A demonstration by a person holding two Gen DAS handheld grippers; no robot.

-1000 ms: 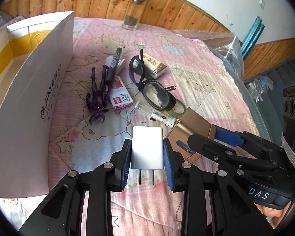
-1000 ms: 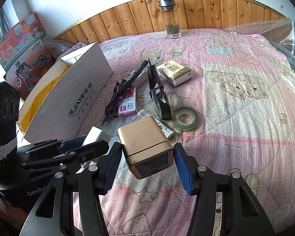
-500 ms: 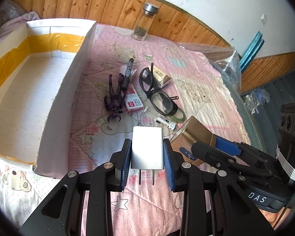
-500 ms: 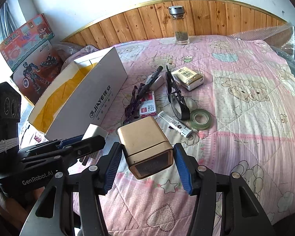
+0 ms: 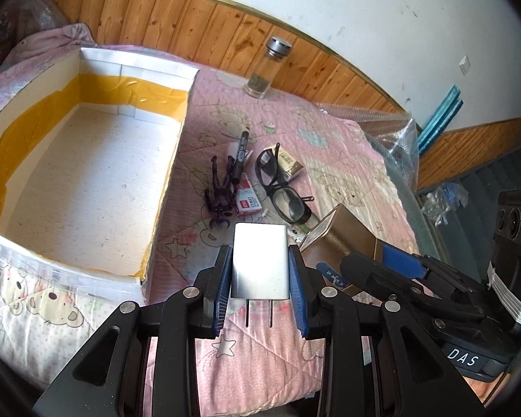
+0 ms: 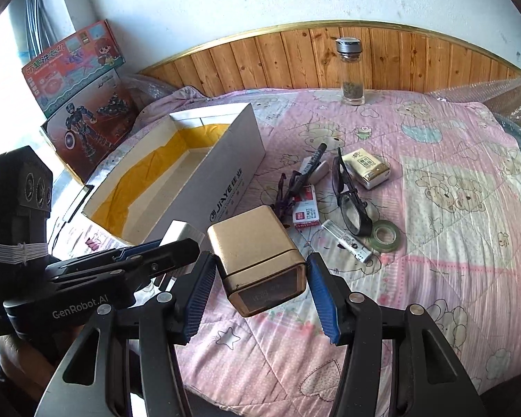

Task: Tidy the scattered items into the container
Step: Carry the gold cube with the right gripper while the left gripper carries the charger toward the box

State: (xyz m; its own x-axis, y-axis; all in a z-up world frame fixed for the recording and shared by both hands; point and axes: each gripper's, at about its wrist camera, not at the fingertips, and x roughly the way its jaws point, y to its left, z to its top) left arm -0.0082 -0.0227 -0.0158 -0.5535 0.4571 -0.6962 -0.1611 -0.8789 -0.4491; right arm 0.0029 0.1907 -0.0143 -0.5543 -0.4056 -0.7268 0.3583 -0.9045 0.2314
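Pretty lived-in bedroom: a bed [image 6: 469, 243] with a pink cartoon-bear quilt, wood panelling along the wall, a glass bottle [image 6: 351, 73] standing at the far edge, toy boxes [image 6: 83, 104] propped in the left corner.

Both tools hang above the near side of the quilt, side by side. The left tool [image 5: 260, 279] is pinching a white charger [image 5: 260, 264], prongs pointing back at the camera. The right tool [image 6: 260, 278] is clamped on a gold tin [image 6: 257, 253], tilted a bit.

The white cardboard box [image 5: 172, 173] with yellow tape inside sits on the left, nothing visible in it. Just beside it lie the leftovers: glasses [image 6: 350, 194], marker [image 6: 312, 161], purple figure [image 5: 220, 191], red-and-white packet [image 6: 305, 213], tape roll [image 6: 385, 234], tissue pack [image 6: 366, 168].
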